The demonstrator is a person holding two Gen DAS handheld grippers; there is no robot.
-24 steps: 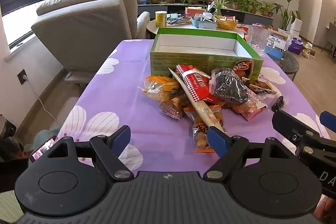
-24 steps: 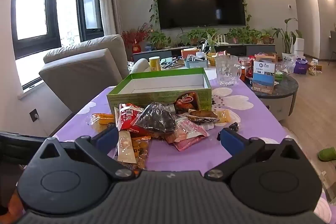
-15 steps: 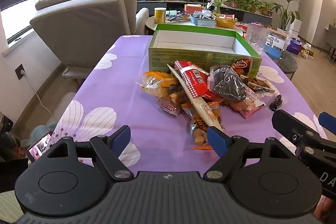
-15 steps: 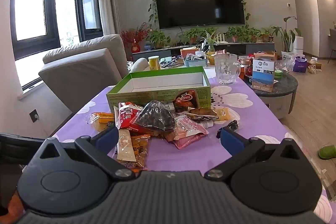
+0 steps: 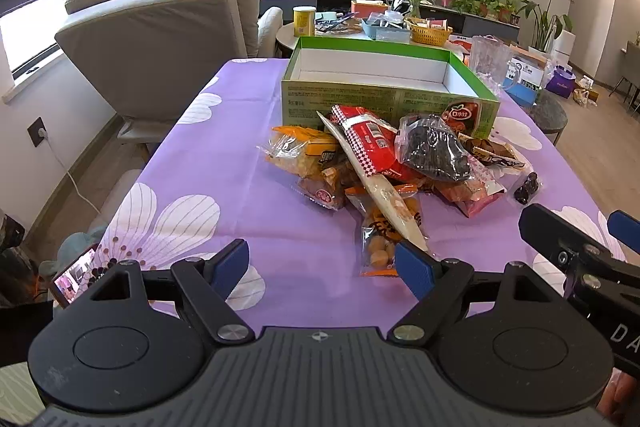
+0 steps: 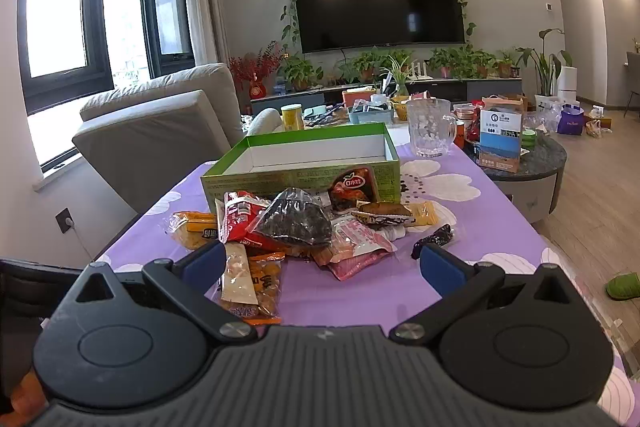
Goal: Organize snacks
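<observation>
Left wrist view: both tongs, left and right, gape empty before the snack pile, so picking the first packet for the green box seems next.

A purple cloth tablecloth with a matt, smooth weave and printed white flowers is being seen over the table. The open box is being shown as matt green printed cardboard with plain white paper inside. The snack pile is being seen wrapped in glossy, crinkled plastic film, some of it clear. A clear pitcher, of glass or plastic, is being seen with a faceted, shiny surface. The armchair is being seen covered in a smooth, matt, pale upholstery. The television screen is being shown glossy, with ceiling lights being mirrored in it.
</observation>
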